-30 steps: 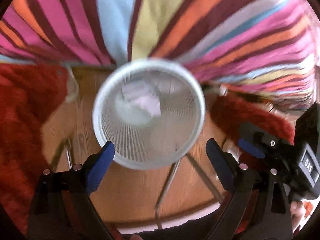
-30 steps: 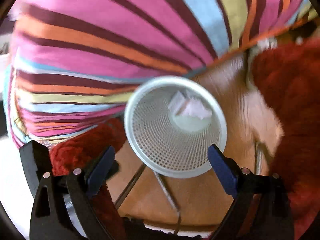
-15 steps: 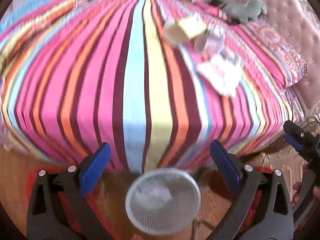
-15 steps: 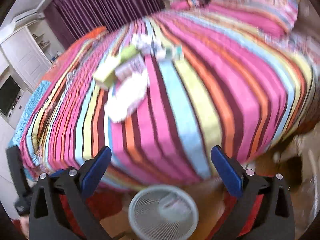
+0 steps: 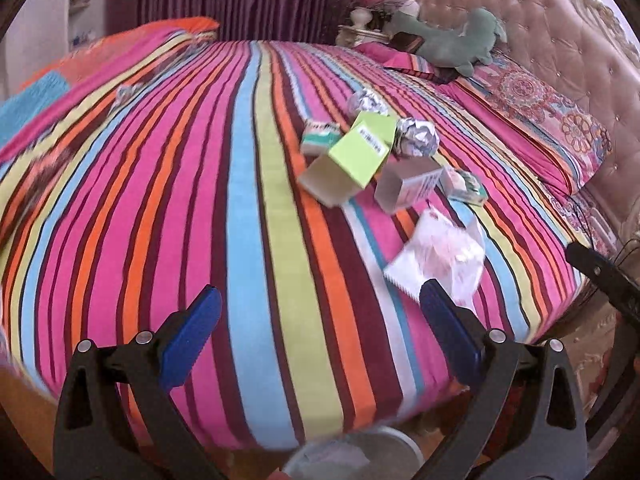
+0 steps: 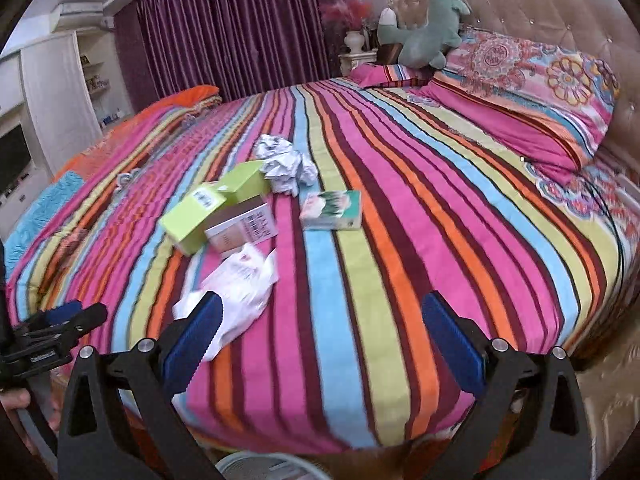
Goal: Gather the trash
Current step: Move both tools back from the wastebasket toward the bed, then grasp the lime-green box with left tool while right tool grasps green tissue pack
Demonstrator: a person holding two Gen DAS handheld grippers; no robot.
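Crumpled foil balls (image 5: pixel 416 136), green cartons (image 5: pixel 352 160) and a white plastic bag (image 5: pixel 440 256) lie scattered beyond the open jaws, right of centre.

Ahead of my left gripper (image 5: pixel 316 336), with its blue pads on black arms, the bed cover (image 5: pixel 248 200) runs in pink, orange, yellow-green, sky-blue and maroon stripes. Beyond and to its right lie a lime-green box (image 5: pixel 352 156), silver crumpled foil (image 5: pixel 416 136) and a white translucent bag (image 5: pixel 440 256). Past my right gripper (image 6: pixel 320 332) sit a green-and-white packet (image 6: pixel 332 210), a floral paisley pillow (image 6: pixel 532 80), a grey-green plush toy (image 6: pixel 428 32) and purple curtains (image 6: pixel 240 28).
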